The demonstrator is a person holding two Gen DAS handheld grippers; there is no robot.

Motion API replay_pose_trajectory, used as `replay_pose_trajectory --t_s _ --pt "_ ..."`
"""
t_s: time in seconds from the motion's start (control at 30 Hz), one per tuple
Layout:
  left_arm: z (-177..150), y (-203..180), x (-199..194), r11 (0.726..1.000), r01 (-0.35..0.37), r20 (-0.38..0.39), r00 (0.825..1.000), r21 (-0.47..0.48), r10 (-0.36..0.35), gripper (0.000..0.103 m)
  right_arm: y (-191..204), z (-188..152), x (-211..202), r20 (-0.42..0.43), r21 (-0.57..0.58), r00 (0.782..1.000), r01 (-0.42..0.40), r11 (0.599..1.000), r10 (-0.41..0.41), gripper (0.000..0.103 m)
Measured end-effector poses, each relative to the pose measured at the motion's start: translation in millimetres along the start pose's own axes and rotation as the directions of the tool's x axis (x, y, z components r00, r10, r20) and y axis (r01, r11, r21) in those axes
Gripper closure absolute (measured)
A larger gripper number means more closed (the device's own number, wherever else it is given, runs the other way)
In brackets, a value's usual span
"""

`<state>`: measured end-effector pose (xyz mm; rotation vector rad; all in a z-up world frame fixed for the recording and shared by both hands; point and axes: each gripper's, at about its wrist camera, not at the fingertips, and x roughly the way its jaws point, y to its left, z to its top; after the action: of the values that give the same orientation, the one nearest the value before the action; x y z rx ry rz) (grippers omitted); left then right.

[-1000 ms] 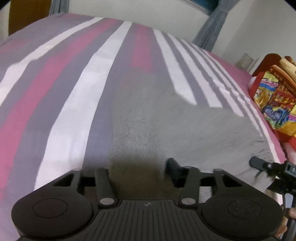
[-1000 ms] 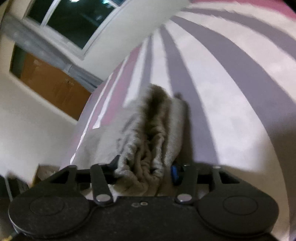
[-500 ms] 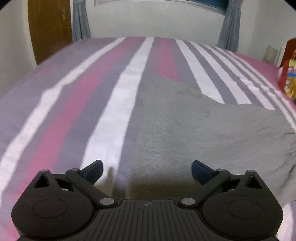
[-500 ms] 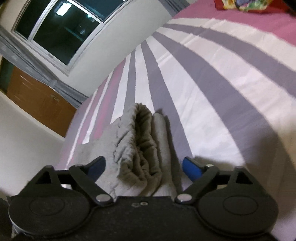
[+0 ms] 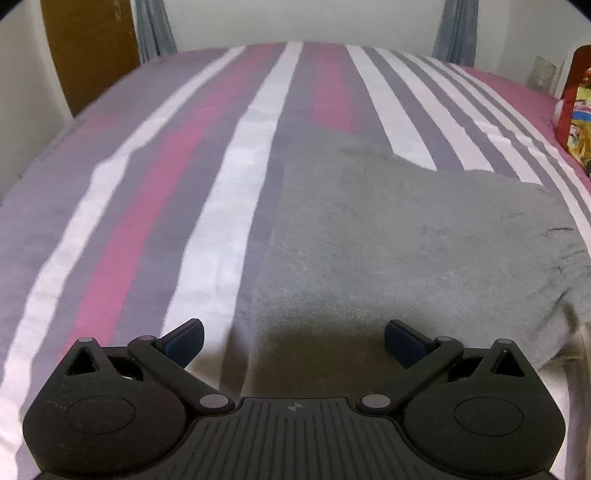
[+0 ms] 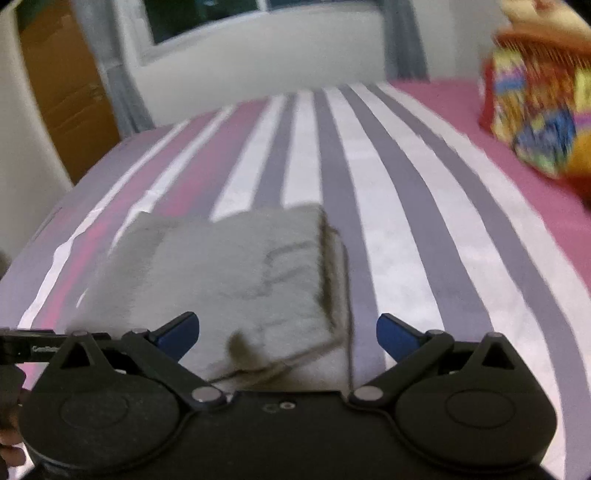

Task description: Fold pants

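Note:
Grey fleece pants lie folded into a flat rectangle on the striped bedsheet. In the left wrist view my left gripper hovers over their near left edge, open, with nothing pinched between its blue pads. In the right wrist view the same pants show layered edges along their right side. My right gripper hangs above their near right corner with its jaws opening. The cloth lies below the pads and they do not touch it.
A colourful patterned cushion sits on the pink part of the bed at the right and shows as a cushion at that view's edge. A wooden door, grey curtains and a window stand beyond the far bed edge.
Both grippers went from shut on the pants' edge to wide open, letting the cloth go. Both lifted and drew back, and the right wrist view rolled to level.

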<state>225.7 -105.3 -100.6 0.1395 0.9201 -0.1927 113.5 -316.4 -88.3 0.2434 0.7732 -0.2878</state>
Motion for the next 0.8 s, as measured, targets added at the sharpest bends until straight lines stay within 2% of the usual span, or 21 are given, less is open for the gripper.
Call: replay_pose_trajectory --t_s 0.1,0.27,0.37,0.53,0.7,0.8 --pt "-7.0 -6.3 -18.7 1.0 -0.017 0.069 0.997 0.023 0.016 0.0 11.2 2.2 -4.5 0.035 -0.014 0.999 0.001 1.0 -0.001 0.0" --pt "-9.2 -12.4 -34.4 1.0 0.023 0.106 0.994 0.007 -0.024 0.0 17.2 -1.5 -3.7 0.063 -0.062 0.998 0.007 0.998 -0.003 0.0" --pt "-11.9 -13.7 -31.0 0.998 0.054 0.108 0.993 -0.02 -0.051 0.0 17.1 -4.5 0.0 0.054 -0.071 0.998 0.029 0.997 -0.025 0.0" --pt "-18.6 -24.0 -4.8 1.0 0.028 0.052 0.998 0.005 -0.028 0.0 15.5 -10.5 14.4 0.019 -0.067 0.997 0.073 0.995 -0.072 0.0" --pt "-24.9 -21.7 4.0 0.999 0.034 0.069 0.997 -0.021 -0.033 0.0 15.6 -20.1 29.0 -0.005 -0.1 0.993 0.115 0.988 -0.116 0.0" --pt "-26.4 -18.9 7.2 0.998 0.047 0.066 0.997 -0.033 -0.044 0.0 14.1 -26.6 33.6 -0.021 -0.097 0.993 0.113 0.989 -0.116 0.0"
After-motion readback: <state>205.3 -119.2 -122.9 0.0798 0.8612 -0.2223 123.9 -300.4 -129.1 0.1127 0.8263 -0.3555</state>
